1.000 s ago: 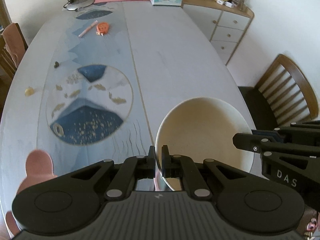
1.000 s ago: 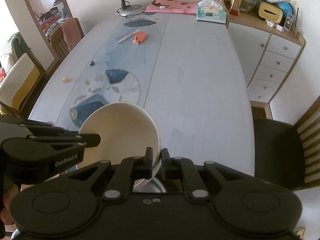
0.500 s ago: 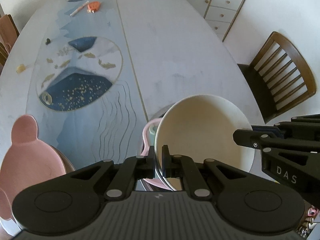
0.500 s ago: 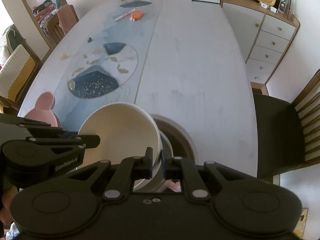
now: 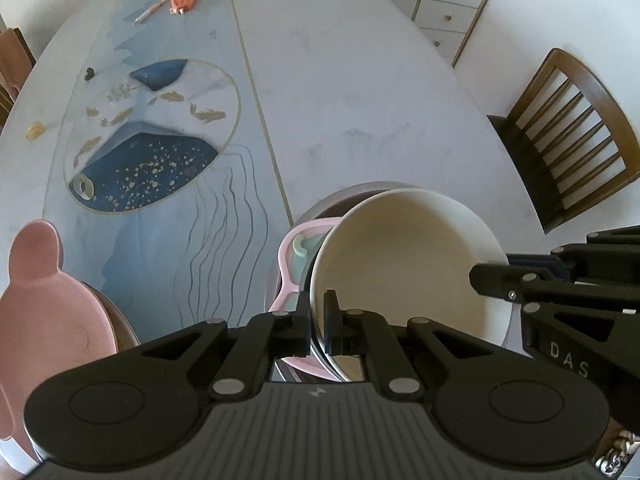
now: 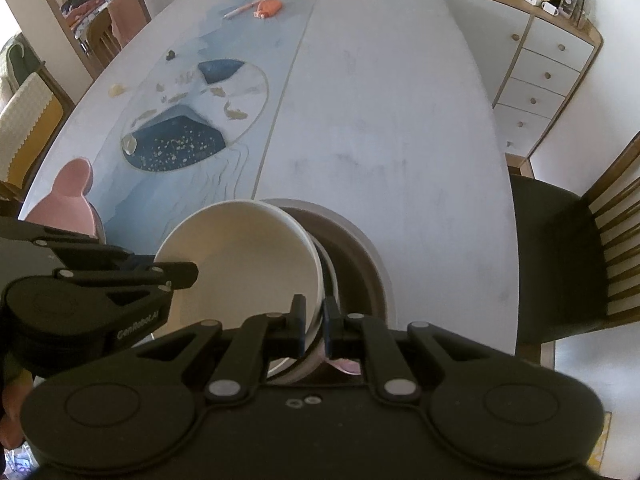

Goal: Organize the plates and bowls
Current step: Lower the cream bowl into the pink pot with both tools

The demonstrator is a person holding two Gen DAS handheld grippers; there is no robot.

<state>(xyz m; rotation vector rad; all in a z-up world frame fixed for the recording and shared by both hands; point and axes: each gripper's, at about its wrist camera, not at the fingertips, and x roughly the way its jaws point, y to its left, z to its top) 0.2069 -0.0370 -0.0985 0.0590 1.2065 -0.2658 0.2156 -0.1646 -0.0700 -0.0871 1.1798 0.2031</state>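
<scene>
Soft, even daylight is filling the room, leaving the pale table (image 5: pixel 360 100) bright and casting only faint shadows. Both fisheye views are bending the table's edges into curves and darkening at the corners. The black grippers are showing little detail. Everything is looking reasonably sharp.

A cream bowl (image 5: pixel 404 264) sat tilted, empty, over a grey plate (image 6: pixel 360 248) near the table's front edge, a pink divided dish (image 5: pixel 290 256) lying under it. A pink bear-shaped plate (image 5: pixel 44 300) lay well apart on a stack to the left.
</scene>
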